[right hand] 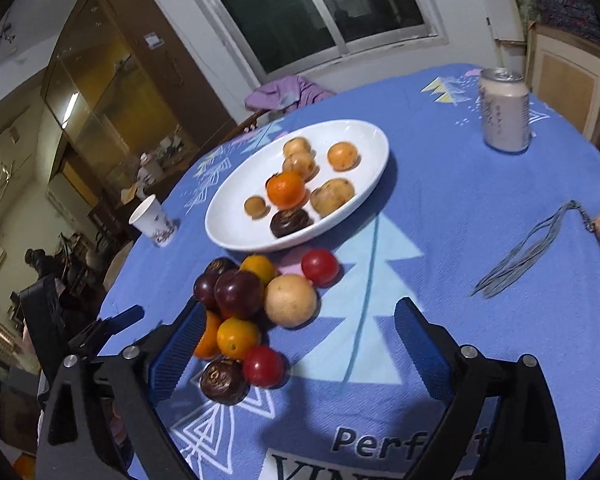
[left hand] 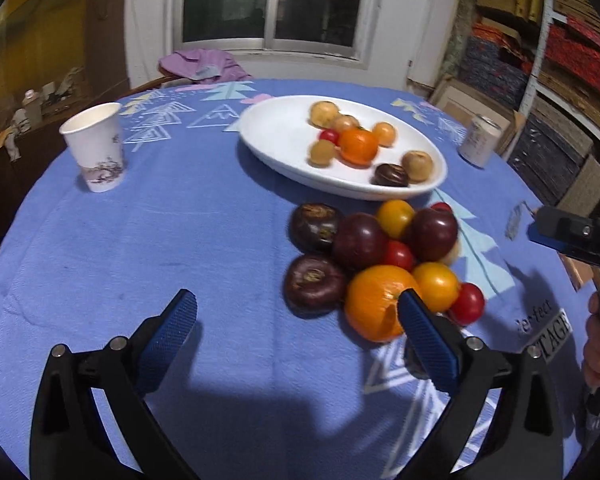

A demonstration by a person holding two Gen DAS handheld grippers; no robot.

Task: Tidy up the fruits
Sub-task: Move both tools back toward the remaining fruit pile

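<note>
Your L hand-held gripper (left hand: 296,322) & R hand-held gripper (right hand: 300,330) both hang agape, empty, near fruit pile (left hand: 380,256) beside white plate (left hand: 276,132).

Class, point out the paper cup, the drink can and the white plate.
paper cup (left hand: 96,148), left wrist view, side wall.
drink can (right hand: 504,114), right wrist view, side of body.
white plate (left hand: 272,132), left wrist view, bare inner surface.

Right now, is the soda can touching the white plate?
Apart. The right wrist view shows the soda can standing well clear of the white plate, with bare blue tablecloth between them.
</note>
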